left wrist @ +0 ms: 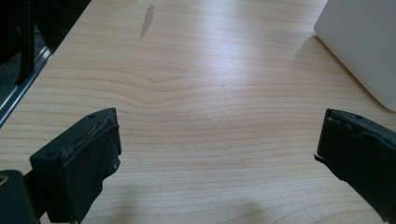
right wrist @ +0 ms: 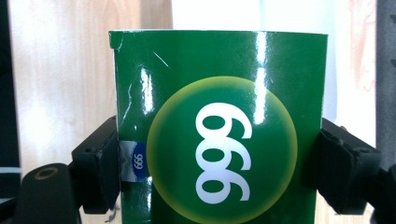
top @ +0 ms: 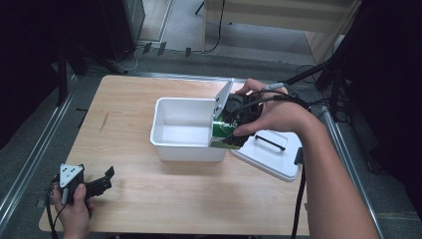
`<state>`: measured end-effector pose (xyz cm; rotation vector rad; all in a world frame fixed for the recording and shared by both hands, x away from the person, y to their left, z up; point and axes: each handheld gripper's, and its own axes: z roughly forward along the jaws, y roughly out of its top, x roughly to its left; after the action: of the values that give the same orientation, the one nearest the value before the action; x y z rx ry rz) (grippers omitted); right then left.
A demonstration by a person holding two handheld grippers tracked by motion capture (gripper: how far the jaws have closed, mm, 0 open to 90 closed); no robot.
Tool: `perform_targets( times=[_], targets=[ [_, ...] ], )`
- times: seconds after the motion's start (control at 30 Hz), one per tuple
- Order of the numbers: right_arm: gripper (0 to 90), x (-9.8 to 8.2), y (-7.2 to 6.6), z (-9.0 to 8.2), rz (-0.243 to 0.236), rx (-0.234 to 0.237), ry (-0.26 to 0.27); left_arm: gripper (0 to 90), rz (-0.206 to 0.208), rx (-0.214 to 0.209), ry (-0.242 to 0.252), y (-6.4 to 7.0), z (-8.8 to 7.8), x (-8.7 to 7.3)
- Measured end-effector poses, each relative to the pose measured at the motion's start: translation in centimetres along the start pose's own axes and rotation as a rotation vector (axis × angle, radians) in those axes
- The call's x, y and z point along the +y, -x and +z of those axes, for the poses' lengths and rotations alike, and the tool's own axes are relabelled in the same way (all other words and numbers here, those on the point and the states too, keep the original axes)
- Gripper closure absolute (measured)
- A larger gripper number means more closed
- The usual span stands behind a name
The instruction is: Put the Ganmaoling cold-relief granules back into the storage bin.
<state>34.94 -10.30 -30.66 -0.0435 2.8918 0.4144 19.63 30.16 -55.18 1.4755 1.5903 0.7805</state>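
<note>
A glossy green box [right wrist: 219,126] with a yellow-rimmed circle and white digits is clamped between the two black pads of my right gripper [right wrist: 217,163]. In the high view that green box [top: 224,130] hangs at the right wall of the white bin [top: 171,144], with my right gripper [top: 234,119] and the hand around it just right of the bin's rim. My left gripper [top: 102,183] rests near the table's front left corner. Its jaws [left wrist: 215,158] stand wide apart over bare wood with nothing between them.
The white bin's lid [top: 268,154] with a black handle lies on the table right of the bin. The bin's corner [left wrist: 364,42] shows at the upper right in the left gripper view. A dark mark [left wrist: 147,21] stains the wooden tabletop [top: 149,194]. Cables trail off the right edge.
</note>
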Motion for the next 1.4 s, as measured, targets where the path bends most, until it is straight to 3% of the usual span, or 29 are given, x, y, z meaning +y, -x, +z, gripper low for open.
perform_targets(
  times=[0.33, 0.57, 1.07, 1.4],
  targets=[
    [15.9, 0.0, 2.1, 1.8, 0.004, -0.027, -0.001, 0.1, -0.008, -0.004, 0.000, -0.1, 0.0, 0.0],
    [15.9, 0.6, 3.3, 3.2, -0.004, -0.022, 0.011, 0.1, -0.008, -0.002, 0.001, -0.1, 0.0, 0.0],
    [15.7, 1.2, 4.5, 5.2, -0.013, -0.033, 0.002, 0.1, -0.001, -0.021, 0.006, -0.1, -0.1, 0.0],
    [15.7, 1.5, 5.0, 7.6, -0.032, -0.022, -0.018, 0.1, 0.000, -0.027, 0.005, -0.2, -0.1, 0.0]
  ],
)
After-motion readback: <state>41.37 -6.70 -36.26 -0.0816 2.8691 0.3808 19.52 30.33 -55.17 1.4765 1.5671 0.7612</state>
